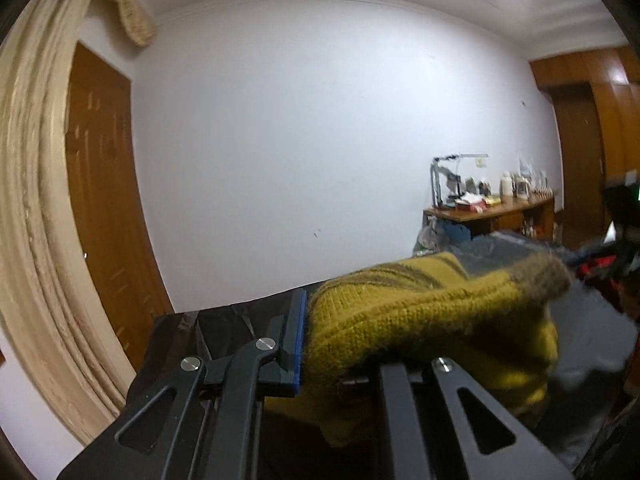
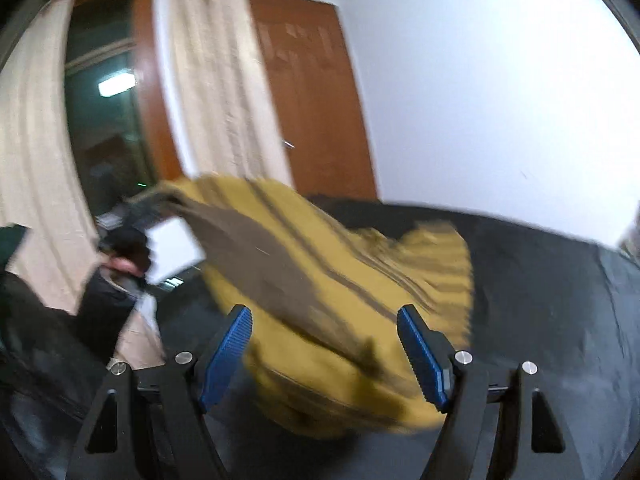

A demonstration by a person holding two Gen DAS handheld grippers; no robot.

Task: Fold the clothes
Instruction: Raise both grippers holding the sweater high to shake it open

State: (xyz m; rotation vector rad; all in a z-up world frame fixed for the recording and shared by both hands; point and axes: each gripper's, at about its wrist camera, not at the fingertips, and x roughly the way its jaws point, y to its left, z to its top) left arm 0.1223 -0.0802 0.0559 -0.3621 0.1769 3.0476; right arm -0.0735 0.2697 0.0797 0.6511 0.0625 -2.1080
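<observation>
Tabletop (image 2: 540, 280): dark covered surface, running out ahead of both tools to the white wall (image 1: 320, 140).
Garment (image 2: 320, 280): mustard knit with dark stripes and a brown band; blurred. It lies bunched on the tabletop just ahead of the right tool and rises to the upper left of it, where one end is held up.
Left tool (image 1: 352, 344): clamped on a thick wad of the same knit (image 1: 420, 320); the blue pad of one finger presses against the wool, the other finger is hidden under the cloth. The knit fills the view to the right of that pad.
Right tool (image 2: 326, 356): fingers spread wide apart, holding nothing; the near edge of the garment sits between and just beyond them.
Fold state: cloth rumpled, no clean crease showing; how far folding has got I cannot tell.
Risk, grip: the left tool holds a bunch, not an edge; layers may slide unevenly and the fold come out crooked.
Risk, drag: only one end is held, so the loose end may trail and crumple.
Risk, right tool: closing blind in the blur could pinch several layers at once.
</observation>
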